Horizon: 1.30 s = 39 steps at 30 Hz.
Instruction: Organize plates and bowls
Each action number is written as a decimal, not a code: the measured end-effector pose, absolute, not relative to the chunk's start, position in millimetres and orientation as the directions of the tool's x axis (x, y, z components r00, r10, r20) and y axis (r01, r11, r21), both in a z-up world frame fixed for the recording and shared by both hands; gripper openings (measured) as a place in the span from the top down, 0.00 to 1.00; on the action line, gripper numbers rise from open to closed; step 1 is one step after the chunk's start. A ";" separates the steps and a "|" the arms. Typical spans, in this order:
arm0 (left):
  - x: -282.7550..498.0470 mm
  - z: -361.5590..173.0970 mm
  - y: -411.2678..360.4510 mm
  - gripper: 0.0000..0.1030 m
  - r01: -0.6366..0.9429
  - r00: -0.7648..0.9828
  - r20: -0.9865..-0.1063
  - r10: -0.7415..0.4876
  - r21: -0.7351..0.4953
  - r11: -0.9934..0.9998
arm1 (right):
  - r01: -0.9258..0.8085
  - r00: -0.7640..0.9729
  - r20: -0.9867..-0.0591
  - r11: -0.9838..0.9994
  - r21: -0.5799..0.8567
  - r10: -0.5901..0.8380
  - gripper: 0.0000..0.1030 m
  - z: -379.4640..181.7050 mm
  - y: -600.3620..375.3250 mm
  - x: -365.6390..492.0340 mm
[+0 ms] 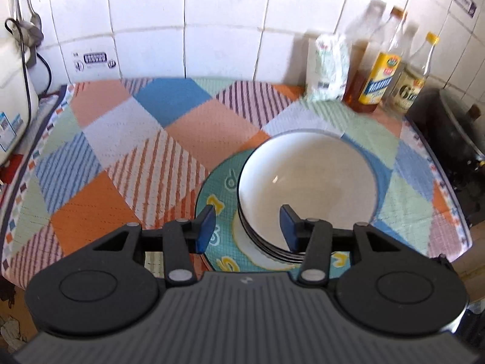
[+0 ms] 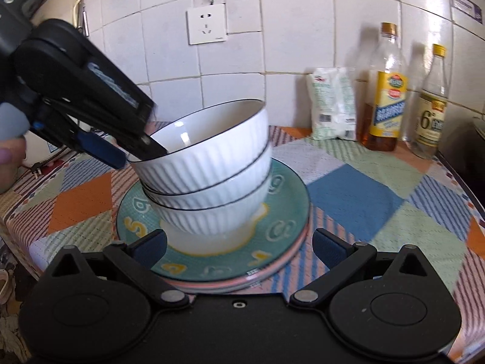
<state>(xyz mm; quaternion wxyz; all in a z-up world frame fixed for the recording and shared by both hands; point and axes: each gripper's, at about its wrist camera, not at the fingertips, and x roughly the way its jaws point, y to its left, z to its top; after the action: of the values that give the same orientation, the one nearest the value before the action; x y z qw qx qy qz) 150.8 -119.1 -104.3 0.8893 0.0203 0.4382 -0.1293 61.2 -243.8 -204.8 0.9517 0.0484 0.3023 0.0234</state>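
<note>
Three white ribbed bowls point(image 2: 209, 179) sit nested, the top one tilted, on a stack of plates point(image 2: 282, 230) with a teal numbered plate on top, resting on the patchwork-covered table point(image 2: 379, 206), apparently to gather the dishes in one pile. The left claw point(image 2: 136, 151) straddles the top bowl's rim, jaws apart. The right claw point(image 2: 239, 242) hovers spread wide and empty, just beside the plates.

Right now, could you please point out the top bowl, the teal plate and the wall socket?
top bowl point(image 2: 212, 139): right wrist view, on its ribbed outer wall.
teal plate point(image 2: 285, 227): right wrist view, on its bare patterned rim.
wall socket point(image 2: 207, 24): right wrist view, on its white faceplate.
</note>
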 end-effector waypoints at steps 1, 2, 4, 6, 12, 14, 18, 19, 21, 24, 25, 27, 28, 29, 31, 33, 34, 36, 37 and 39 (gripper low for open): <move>148.3 -97.6 -117.2 0.56 0.251 0.589 -0.778 -0.217 -0.078 0.965 | 0.002 0.814 -0.577 0.993 0.114 0.065 0.00 -201.5 -243.7 57.4; 145.4 -91.7 -115.5 0.55 0.250 0.598 -0.772 -0.216 -0.077 0.965 | 0.017 0.813 -0.579 0.991 0.134 0.065 0.00 -198.1 -247.0 55.1; 139.4 -80.5 -111.3 0.55 0.248 0.614 -0.760 -0.214 -0.072 0.966 | 0.039 0.812 -0.579 0.983 0.179 0.073 0.00 -195.9 -261.1 59.5; 133.8 -71.3 -105.9 0.54 0.248 0.618 -0.756 -0.217 -0.075 0.966 | 0.063 0.812 -0.580 0.979 0.193 0.062 0.00 -186.1 -265.0 54.3; 110.9 -50.1 -94.0 0.53 0.245 0.596 -0.773 -0.219 -0.084 0.966 | 0.109 0.813 -0.582 0.985 0.133 -0.011 0.00 -159.7 -260.0 40.0; 99.6 -43.2 -93.2 0.52 0.262 0.590 -0.773 -0.232 -0.089 0.961 | 0.116 0.816 -0.579 0.982 0.151 -0.008 0.00 -150.6 -258.9 33.1; 75.8 -25.3 -88.9 0.46 0.275 0.620 -0.749 -0.234 -0.072 0.959 | 0.120 0.813 -0.582 0.984 0.135 -0.020 0.00 -131.7 -253.6 23.6; 72.1 -21.5 -87.0 0.46 0.276 0.621 -0.746 -0.242 -0.081 0.958 | 0.119 0.813 -0.582 0.985 0.124 -0.025 0.00 -125.7 -252.2 21.8; 65.0 -15.2 -83.8 0.44 0.269 0.630 -0.739 -0.239 -0.081 0.960 | 0.111 0.818 -0.574 0.989 0.099 -0.035 0.00 -113.4 -250.0 18.1; 56.5 -9.4 -80.2 0.42 0.262 0.639 -0.733 -0.231 -0.075 0.962 | 0.115 0.814 -0.576 0.992 0.042 -0.070 0.00 -95.0 -245.8 14.4; 54.4 -8.6 -79.1 0.42 0.259 0.640 -0.734 -0.228 -0.073 0.963 | 0.111 0.812 -0.579 0.993 0.033 -0.072 0.00 -89.7 -245.1 13.0; 49.3 -7.0 -78.2 0.39 0.255 0.647 -0.730 -0.221 -0.066 0.965 | 0.104 0.808 -0.585 0.994 0.036 -0.063 0.00 -79.8 -244.2 9.3; 47.2 -6.8 -78.1 0.37 0.254 0.653 -0.725 -0.218 -0.061 0.965 | 0.091 0.813 -0.581 0.995 0.052 -0.044 0.00 -75.2 -244.0 6.1; 45.2 -7.0 -77.9 0.33 0.256 0.659 -0.721 -0.214 -0.053 0.965 | 0.072 0.821 -0.570 0.995 0.070 -0.019 0.00 -71.3 -243.3 2.2; 41.3 -8.6 -77.3 0.30 0.259 0.665 -0.719 -0.204 -0.034 0.965 | 0.069 0.830 -0.558 0.994 0.088 -0.009 0.00 -65.5 -241.7 -5.3; 38.1 -11.9 -74.6 0.28 0.259 0.660 -0.726 -0.196 -0.026 0.966 | 0.075 0.827 -0.562 0.993 0.091 -0.011 0.00 -62.8 -239.6 -10.7; 37.0 -13.7 -72.4 0.28 0.257 0.655 -0.731 -0.194 -0.026 0.966 | 0.080 0.825 -0.565 0.993 0.090 -0.015 0.00 -61.3 -238.5 -13.2; 34.4 -17.2 -68.9 0.27 0.254 0.643 -0.742 -0.190 -0.028 0.967 | 0.083 0.819 -0.574 0.993 0.085 -0.019 0.00 -60.7 -236.4 -18.1; 33.0 -18.6 -67.0 0.28 0.250 0.638 -0.747 -0.186 -0.027 0.968 | 0.087 0.815 -0.579 0.993 0.077 -0.026 0.00 -61.0 -235.4 -20.0; 29.6 -19.7 -63.1 0.27 0.243 0.637 -0.751 -0.175 -0.020 0.970 | 0.126 0.801 -0.594 0.990 0.057 -0.067 0.00 -61.4 -234.8 -22.3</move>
<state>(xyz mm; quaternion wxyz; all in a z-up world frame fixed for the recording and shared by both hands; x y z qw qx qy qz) 29.6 -63.1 -19.7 0.9037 0.0413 0.4102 -0.1157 -22.3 -234.8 -61.4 0.9479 0.0469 0.3111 -0.0510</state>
